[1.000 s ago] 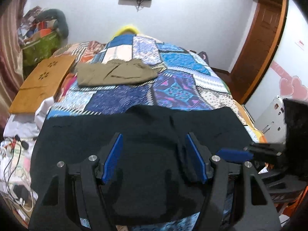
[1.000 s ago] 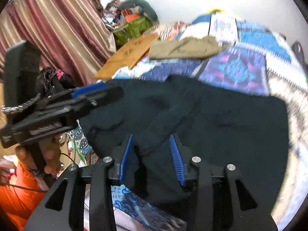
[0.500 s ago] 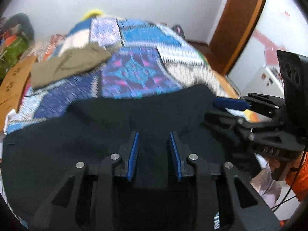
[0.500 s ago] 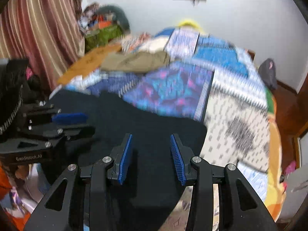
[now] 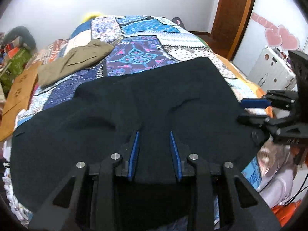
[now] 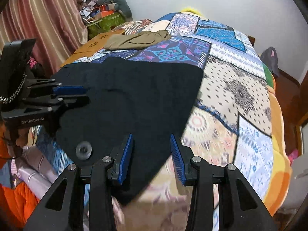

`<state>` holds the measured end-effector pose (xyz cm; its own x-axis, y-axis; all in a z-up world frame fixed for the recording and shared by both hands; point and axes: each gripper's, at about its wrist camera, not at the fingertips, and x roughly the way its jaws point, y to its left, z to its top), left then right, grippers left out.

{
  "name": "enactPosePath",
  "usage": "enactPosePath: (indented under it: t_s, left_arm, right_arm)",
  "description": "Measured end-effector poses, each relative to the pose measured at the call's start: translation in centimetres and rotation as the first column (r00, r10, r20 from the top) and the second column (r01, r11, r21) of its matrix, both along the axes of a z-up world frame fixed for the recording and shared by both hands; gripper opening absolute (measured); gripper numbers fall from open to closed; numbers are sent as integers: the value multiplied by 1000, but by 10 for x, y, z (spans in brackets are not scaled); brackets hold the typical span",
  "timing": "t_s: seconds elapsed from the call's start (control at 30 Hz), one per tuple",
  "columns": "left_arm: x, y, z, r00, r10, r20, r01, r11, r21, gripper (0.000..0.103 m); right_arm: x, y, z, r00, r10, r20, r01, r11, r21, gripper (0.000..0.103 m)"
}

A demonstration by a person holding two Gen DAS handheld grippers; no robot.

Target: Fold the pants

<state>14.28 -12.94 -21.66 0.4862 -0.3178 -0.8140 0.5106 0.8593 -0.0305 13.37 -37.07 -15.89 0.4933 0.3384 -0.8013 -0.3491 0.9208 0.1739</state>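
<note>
Black pants (image 5: 154, 100) lie spread across the near end of a patchwork bed; they also show in the right wrist view (image 6: 130, 96). My left gripper (image 5: 155, 136) is open over the near edge of the pants, the fabric lying between and under its blue pads. My right gripper (image 6: 151, 140) is open above the pants' right near corner, nothing held. The right gripper also shows at the right of the left wrist view (image 5: 256, 111), and the left gripper at the left of the right wrist view (image 6: 77, 96).
Folded olive pants (image 5: 75, 61) lie farther up the patchwork quilt (image 5: 140, 53). A brown board (image 5: 17, 88) and clutter sit along the left side, with striped curtains (image 6: 44, 19). A wooden door (image 5: 234, 15) and white appliance (image 5: 273, 71) stand at the right.
Both grippers have let go of the black pants, which now lie flatter on the bed. The left gripper turned back toward the bed's middle; the right gripper moved toward the pants' right corner.
</note>
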Motion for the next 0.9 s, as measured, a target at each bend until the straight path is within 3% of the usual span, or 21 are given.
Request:
enactPosePath:
  t_s: [0.17, 0.33, 0.5, 0.67, 0.77, 0.9]
  left_arm:
    - [-12, 35, 8, 998, 69, -8, -69, 997, -19, 37]
    - [-19, 85, 27, 975, 219, 24, -218, 975, -44, 38]
    - [-25, 151, 44, 924, 381, 31, -377, 921, -97, 48]
    - [-36, 218, 49, 858, 513, 19, -505, 850, -148, 57]
    - [-43, 250, 43, 817, 576, -14, -569, 803, -176, 59]
    - [-50, 280, 25, 788, 611, -78, -613, 763, -205, 60]
  right_arm:
    - [-12, -8, 4, 1000, -12, -23, 12, 1000, -13, 37]
    - [-14, -7, 26, 1000, -19, 8, 19, 999, -41, 37]
    - [-6, 14, 54, 995, 12, 96, -10, 1000, -22, 37]
    - [10, 53, 74, 982, 75, 174, -77, 997, 6, 37]
    - [21, 75, 73, 976, 110, 188, -113, 993, 10, 37]
    - [31, 101, 60, 977, 139, 161, -141, 990, 1, 37]
